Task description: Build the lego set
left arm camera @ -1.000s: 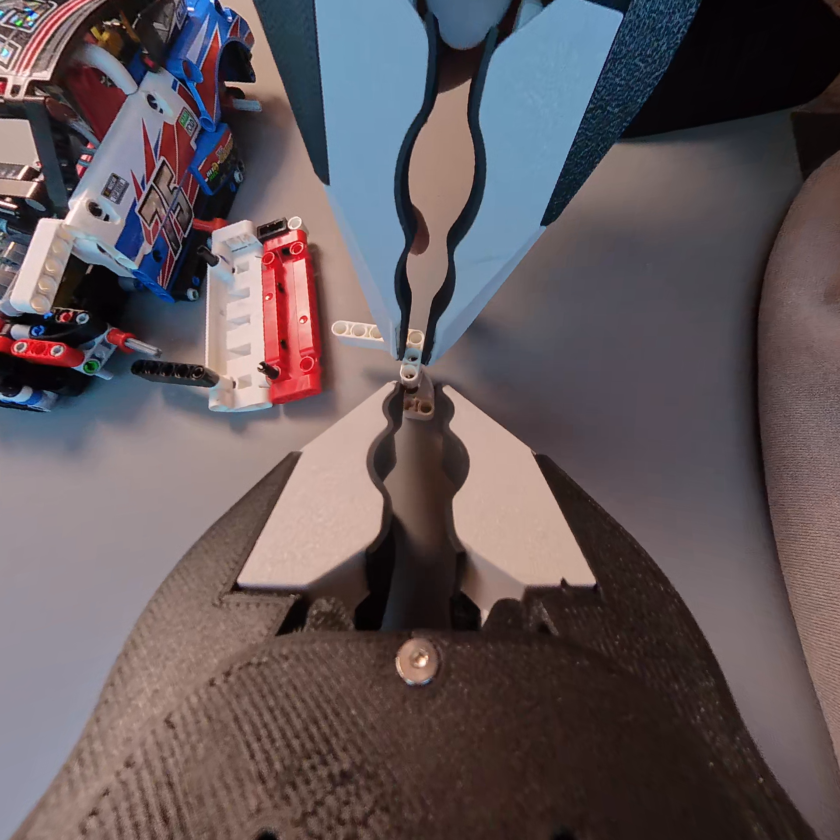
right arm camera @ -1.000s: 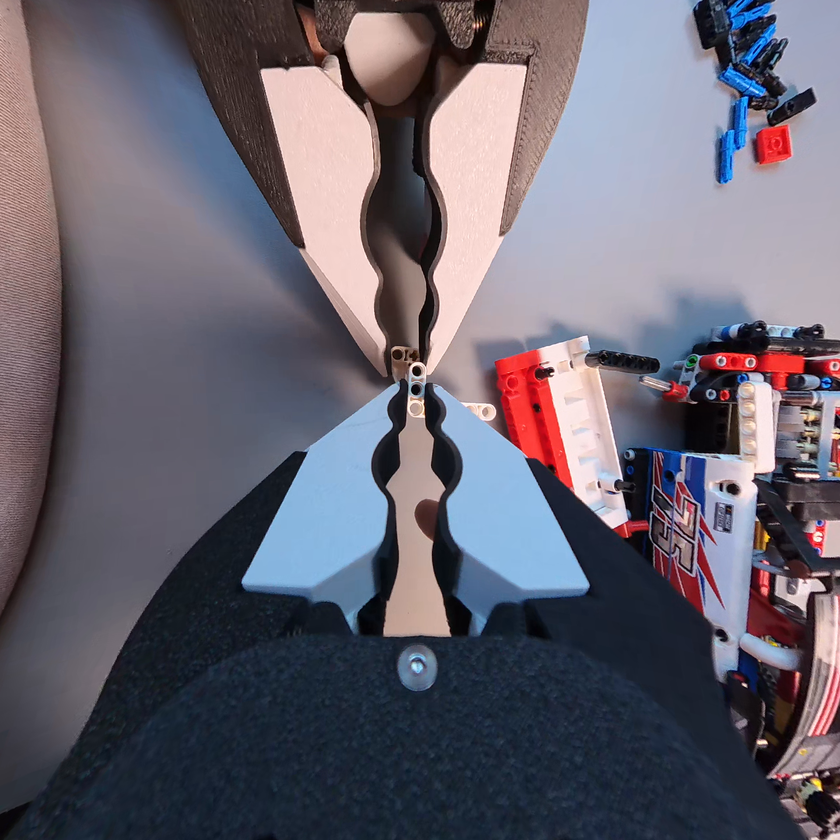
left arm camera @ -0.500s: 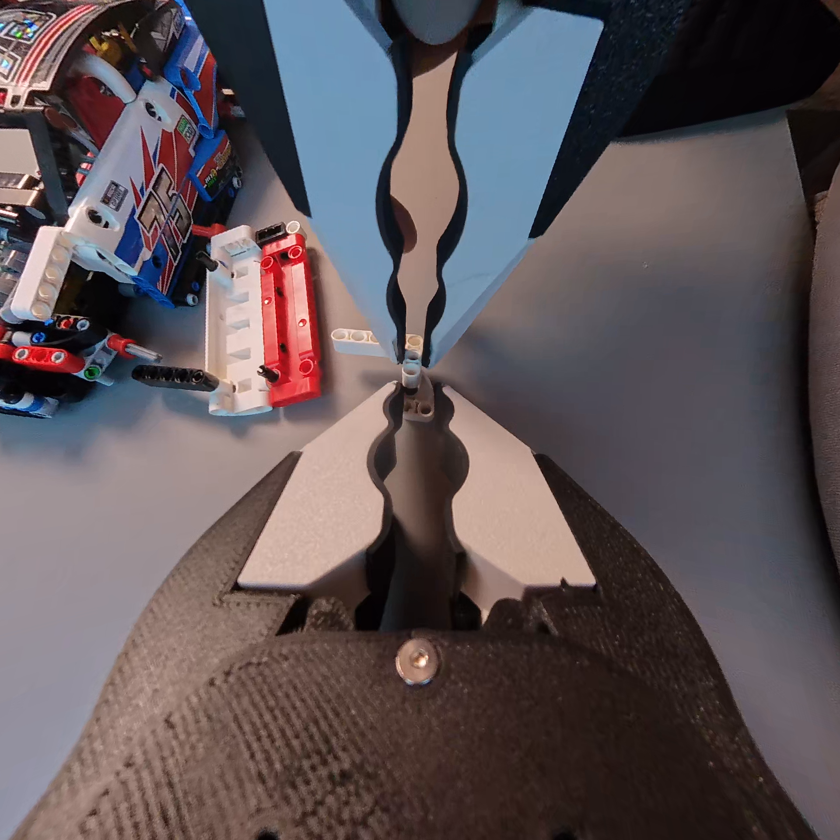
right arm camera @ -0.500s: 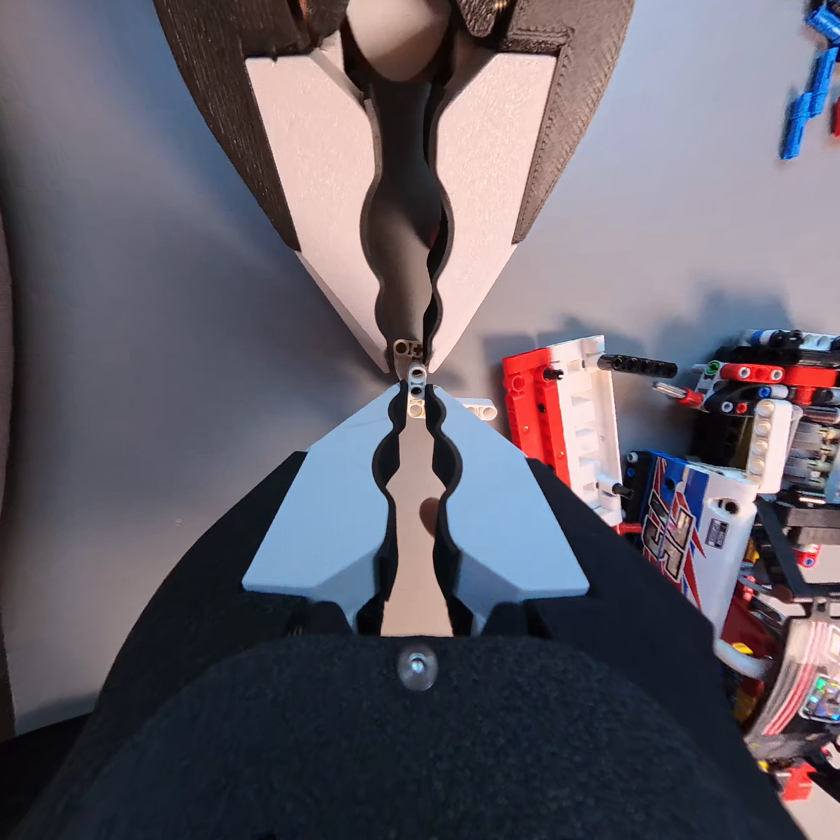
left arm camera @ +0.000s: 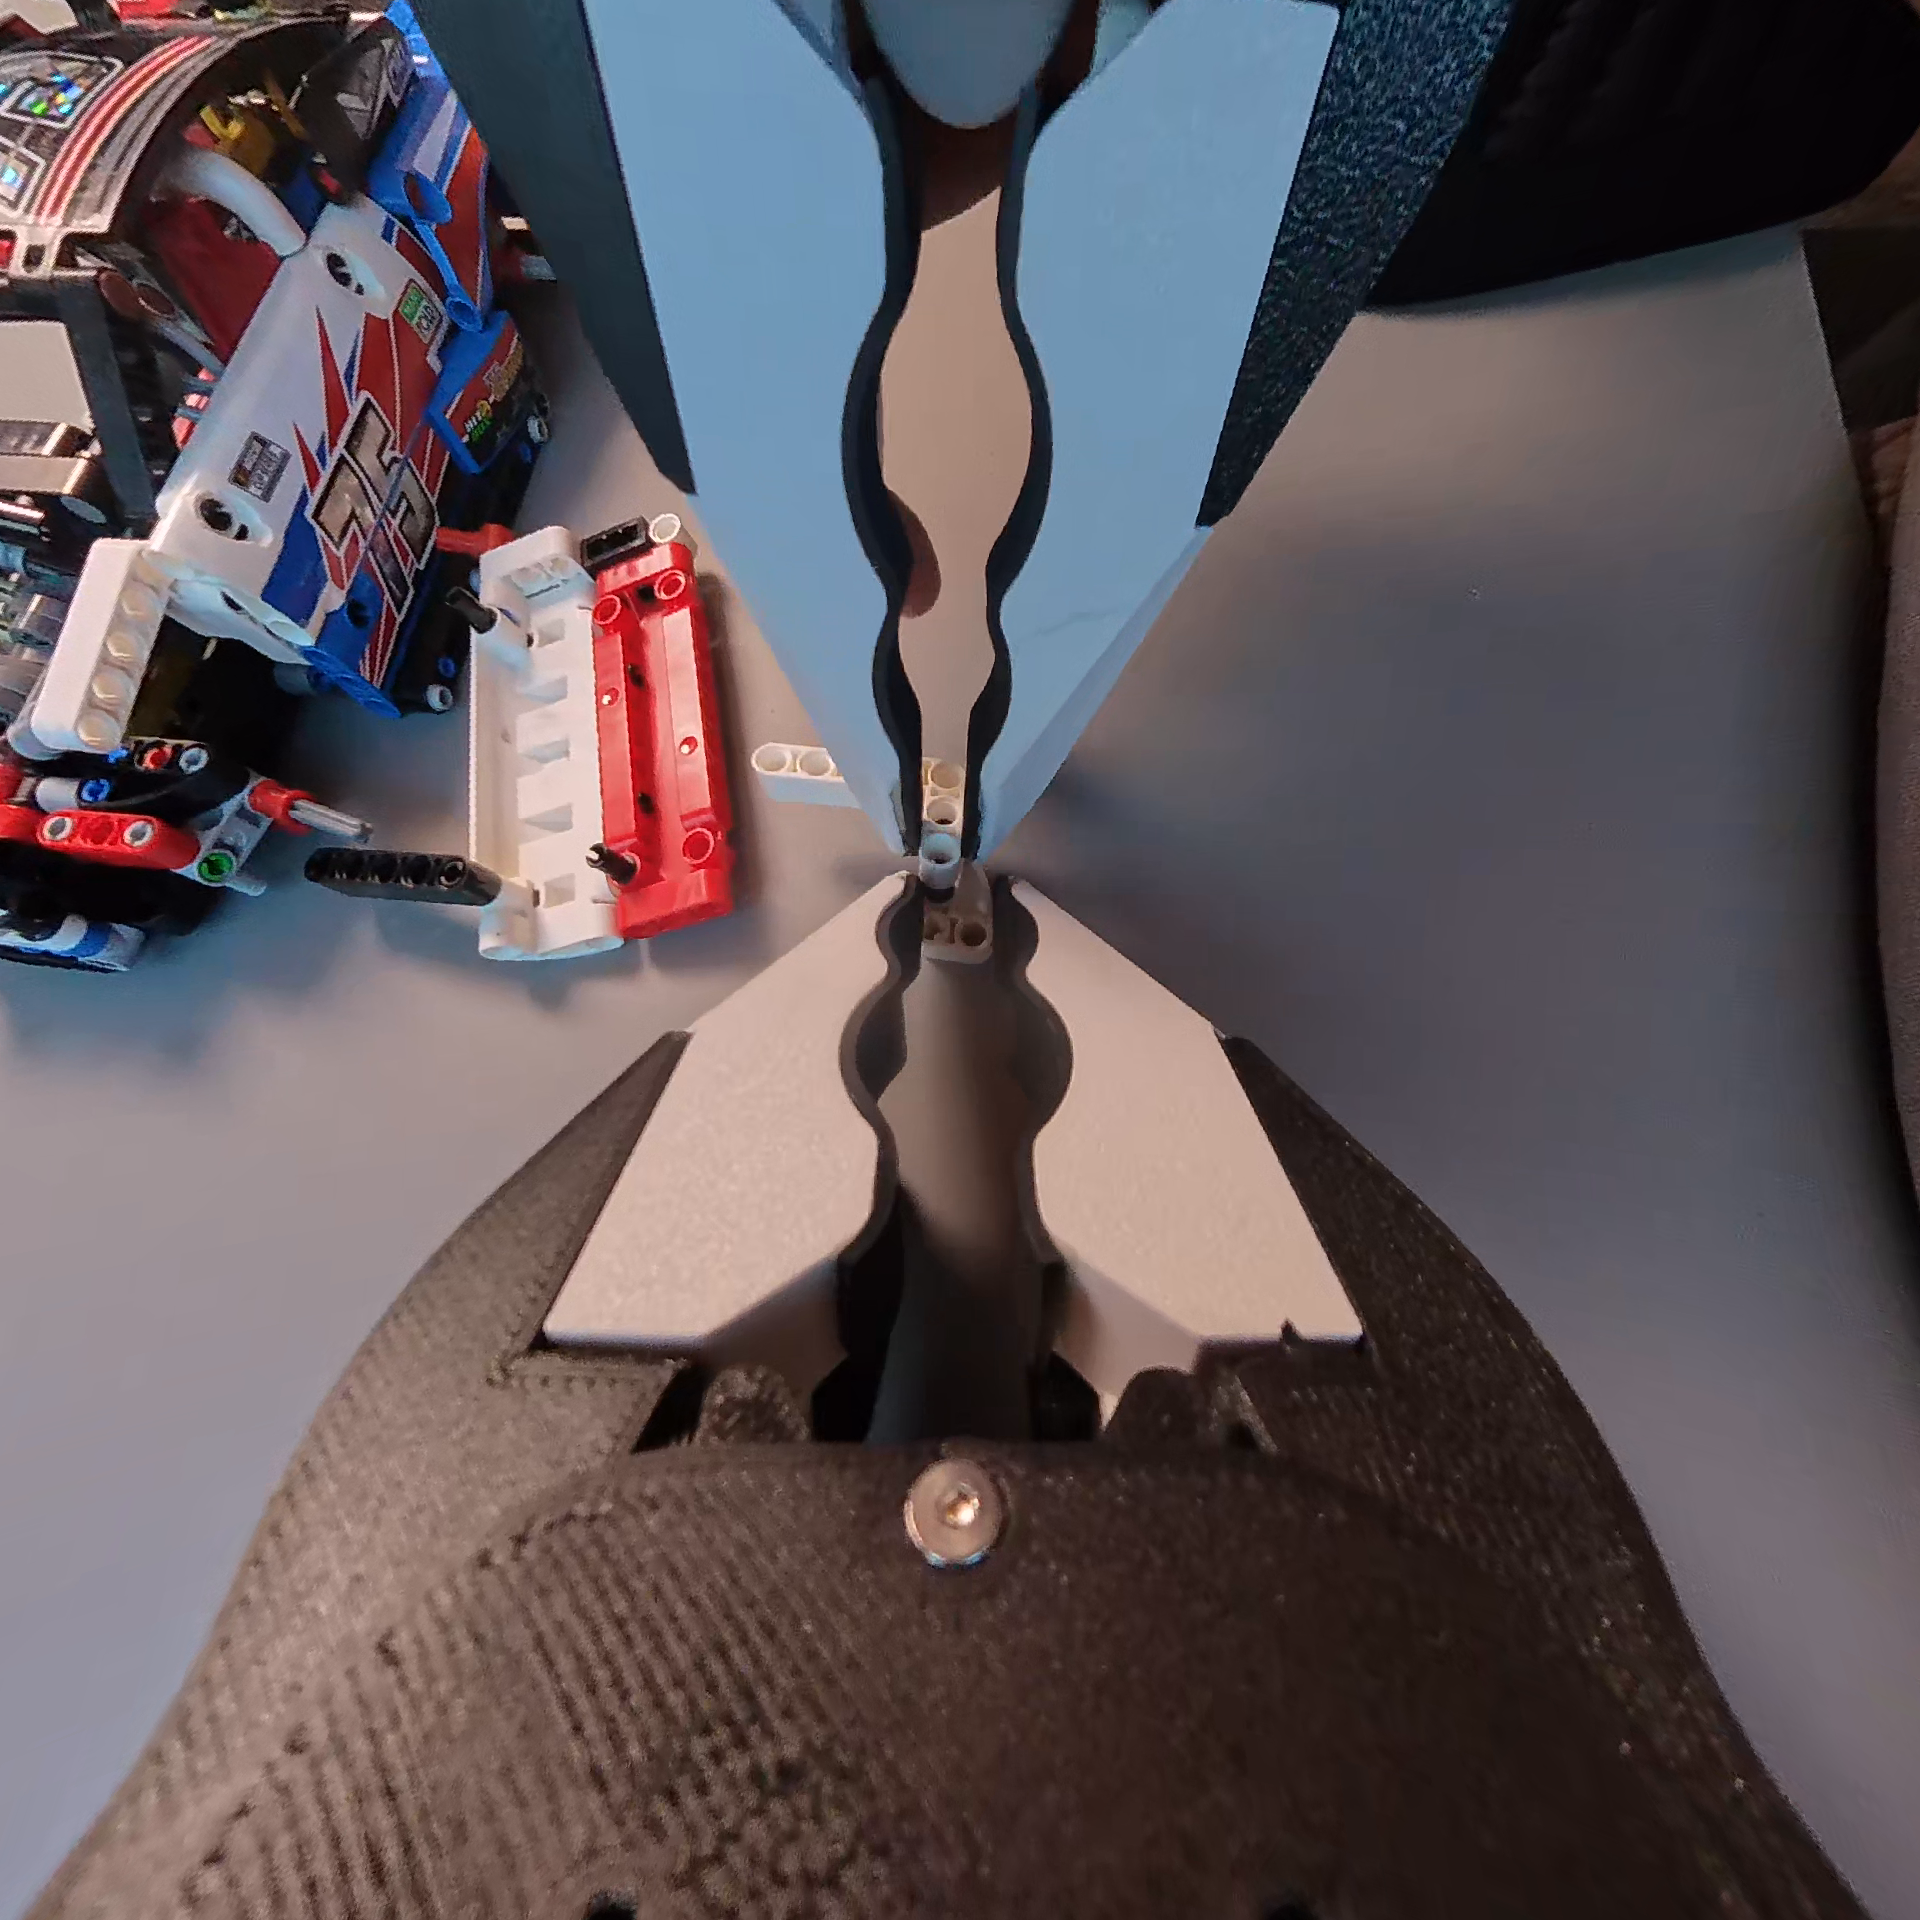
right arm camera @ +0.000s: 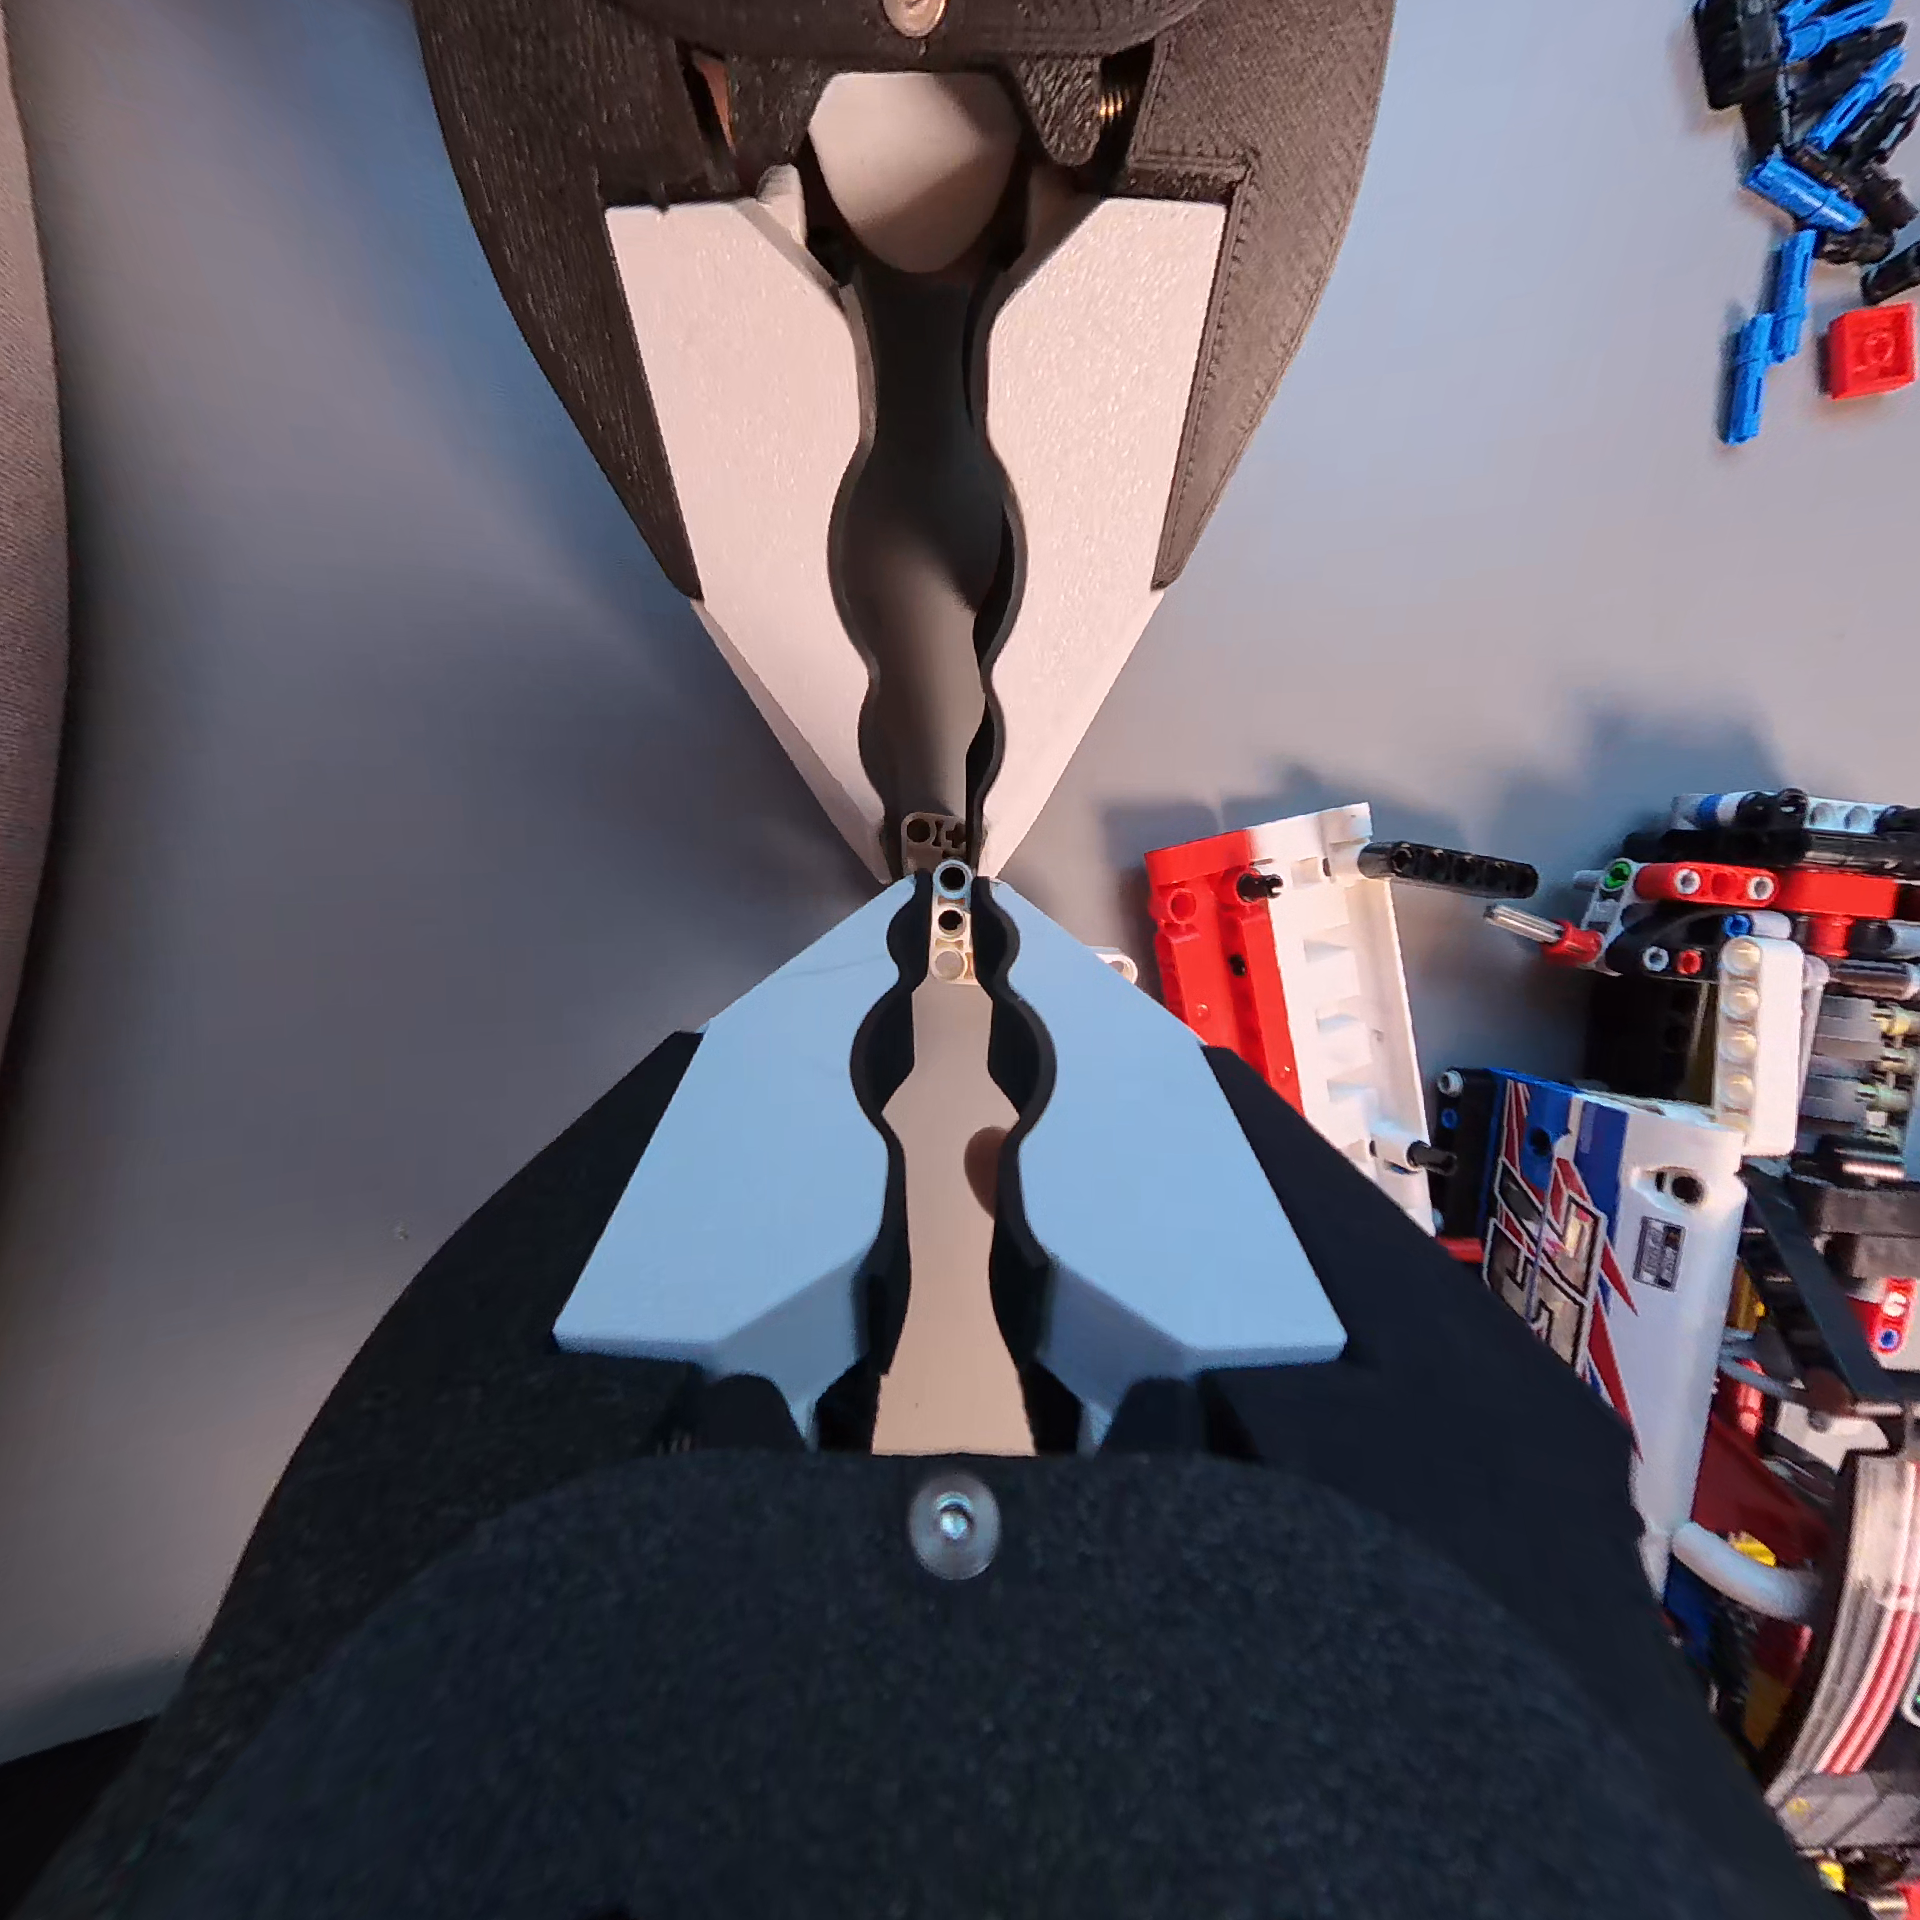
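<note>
- The left tool (left arm camera: 951, 914) is pinched shut on a small grey plastic connector piece (left arm camera: 958, 920).
- The right tool (right arm camera: 951, 925) is pinched shut on a white plastic beam with holes (right arm camera: 950, 930), tip to tip above the grey surface (right arm camera: 416, 727).

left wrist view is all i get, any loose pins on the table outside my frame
Observer: Yes. The right wrist view shows a heap of blue and black pins lying on the grey table, beyond the car and apart from it.
Operator: anything else lying by that heap
Observer: A small red square plate lies flat on the table just beside the lowest blue pins.
</note>
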Motion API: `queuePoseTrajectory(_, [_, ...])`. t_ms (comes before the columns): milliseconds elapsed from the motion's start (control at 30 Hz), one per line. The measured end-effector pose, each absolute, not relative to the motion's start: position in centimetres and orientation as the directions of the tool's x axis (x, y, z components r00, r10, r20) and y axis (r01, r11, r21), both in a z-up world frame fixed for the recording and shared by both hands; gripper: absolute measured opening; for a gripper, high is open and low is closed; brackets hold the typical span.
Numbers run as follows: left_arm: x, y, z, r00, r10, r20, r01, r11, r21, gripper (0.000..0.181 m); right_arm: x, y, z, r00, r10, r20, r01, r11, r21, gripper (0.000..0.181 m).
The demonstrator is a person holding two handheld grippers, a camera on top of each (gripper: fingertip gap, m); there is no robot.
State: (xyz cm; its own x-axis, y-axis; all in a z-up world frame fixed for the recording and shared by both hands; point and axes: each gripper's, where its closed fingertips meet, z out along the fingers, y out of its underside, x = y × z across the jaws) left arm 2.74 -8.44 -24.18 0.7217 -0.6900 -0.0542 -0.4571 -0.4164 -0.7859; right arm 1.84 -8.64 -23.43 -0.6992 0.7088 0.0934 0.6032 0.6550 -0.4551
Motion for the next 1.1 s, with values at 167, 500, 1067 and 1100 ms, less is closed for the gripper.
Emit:
queuePoseTrajectory(167, [2.5, -8.5, -24.2, 0.735, -0.678, -0.03, -0.436, -0.438, -0.786, 0.013, 1.7, -8.7, -23.5, -0.682, 0.731, 0.018, 0.667, 0.632, -0.394, 0.004])
queuePoseTrajectory(500, [1.7, -9.1, -24.8, 0.728, -0.686, -0.005, -0.456, -0.478, -0.751, 0.014, 1.5, -8.8, -23.7, -0.648, 0.757, -0.08, 0.737, 0.598, -0.314, 0.004])
queuePoseTrajectory(1067, [1.7, -9.0, -24.8, 0.717, -0.694, -0.063, -0.488, -0.435, -0.757, 0.013, 1.4, -9.2, -24.3, -0.632, 0.763, -0.134, 0.762, 0.582, -0.283, 0.007])
queuePoseTrajectory(1100, [1.7, -9.0, -24.8, 0.718, -0.693, -0.058, -0.485, -0.439, -0.757, 0.013, 1.3, -9.2, -24.2, -0.629, 0.764, -0.144, 0.76, 0.567, -0.317, 0.007])
